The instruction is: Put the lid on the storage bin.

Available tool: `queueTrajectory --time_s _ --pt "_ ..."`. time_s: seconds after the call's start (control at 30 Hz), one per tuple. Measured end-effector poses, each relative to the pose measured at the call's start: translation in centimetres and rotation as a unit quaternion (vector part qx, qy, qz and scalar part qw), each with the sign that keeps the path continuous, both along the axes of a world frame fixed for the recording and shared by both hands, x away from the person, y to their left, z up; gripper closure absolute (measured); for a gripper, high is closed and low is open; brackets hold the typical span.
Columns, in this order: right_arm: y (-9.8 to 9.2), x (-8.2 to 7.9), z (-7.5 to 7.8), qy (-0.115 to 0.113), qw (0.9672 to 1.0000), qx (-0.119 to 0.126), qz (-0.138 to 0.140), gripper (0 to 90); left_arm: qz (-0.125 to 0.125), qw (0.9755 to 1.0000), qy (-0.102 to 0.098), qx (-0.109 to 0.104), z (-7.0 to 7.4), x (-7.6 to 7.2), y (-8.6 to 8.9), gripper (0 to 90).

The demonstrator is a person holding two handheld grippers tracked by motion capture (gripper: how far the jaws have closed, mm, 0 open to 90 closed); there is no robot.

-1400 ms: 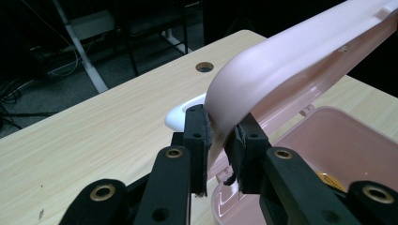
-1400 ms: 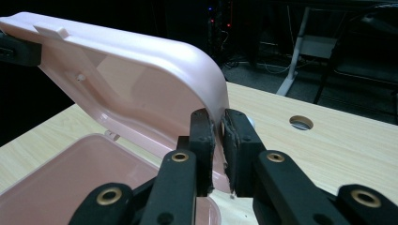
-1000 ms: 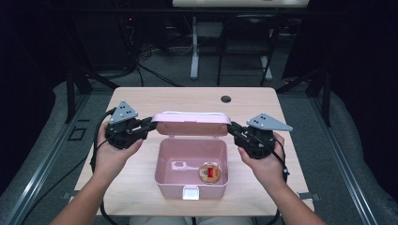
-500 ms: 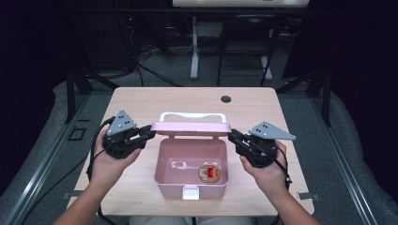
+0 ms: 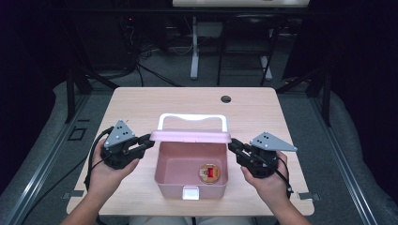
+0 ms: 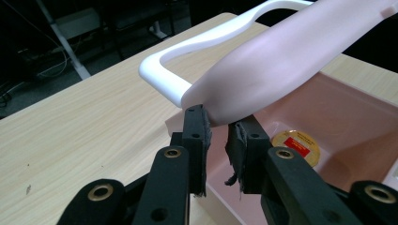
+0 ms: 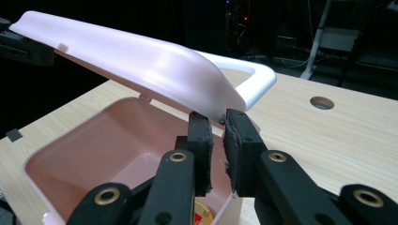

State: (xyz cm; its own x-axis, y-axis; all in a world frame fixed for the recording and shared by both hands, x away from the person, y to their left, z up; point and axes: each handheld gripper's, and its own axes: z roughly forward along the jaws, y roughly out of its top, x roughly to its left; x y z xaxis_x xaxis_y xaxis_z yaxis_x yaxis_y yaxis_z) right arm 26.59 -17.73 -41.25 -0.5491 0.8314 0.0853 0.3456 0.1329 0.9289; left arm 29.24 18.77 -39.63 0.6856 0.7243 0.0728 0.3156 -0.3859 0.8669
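Pink lid [image 5: 195, 136] of the box [image 5: 191, 183] stands half raised near the table's [image 5: 141, 105] middle, its white handle [image 5: 192, 118] on the far side. Left gripper [image 5: 149, 140] pinches the lid's left corner; right gripper [image 5: 232, 145] pinches its right corner. A round gold tin [image 5: 210, 173] lies inside the box.

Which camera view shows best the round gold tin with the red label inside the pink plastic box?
The high view: the round gold tin lies unobstructed on the floor of the pink plastic box, seen from above. The left gripper view shows the tin at a slant, partly hidden. The right gripper view shows just an edge between the jaws.
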Motion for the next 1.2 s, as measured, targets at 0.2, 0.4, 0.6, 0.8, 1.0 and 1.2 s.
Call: queueTrajectory --time_s 0.2,0.4,0.6,0.8,1.0,1.2 --pt "-0.1 -0.5 -0.5 0.006 1.0000 0.001 0.005 80.9 -0.005 1.0000 0.007 -0.005 -0.6 -0.6 0.2 76.9" --pt "-0.3 -1.0 -1.1 0.012 0.9999 0.004 0.009 81.1 -0.008 0.9999 0.008 -0.003 -1.2 -1.1 0.3 76.6" --pt "-0.3 -1.4 -1.7 0.015 0.9998 0.000 0.011 81.3 -0.011 0.9999 0.011 -0.005 -1.8 -1.6 0.4 76.1" --pt "-0.3 -1.9 -2.3 0.012 0.9998 -0.008 0.013 81.4 -0.012 0.9997 0.017 -0.011 -2.6 -2.1 0.6 75.6" --pt "-0.3 -2.3 -3.1 0.018 0.9997 -0.004 0.015 81.7 -0.014 0.9995 0.026 -0.013 -3.5 -2.4 0.7 75.8" --pt "-0.4 -2.6 -3.8 0.024 0.9996 -0.002 0.016 81.8 -0.015 0.9991 0.035 -0.018 -4.4 -2.5 0.8 76.7"
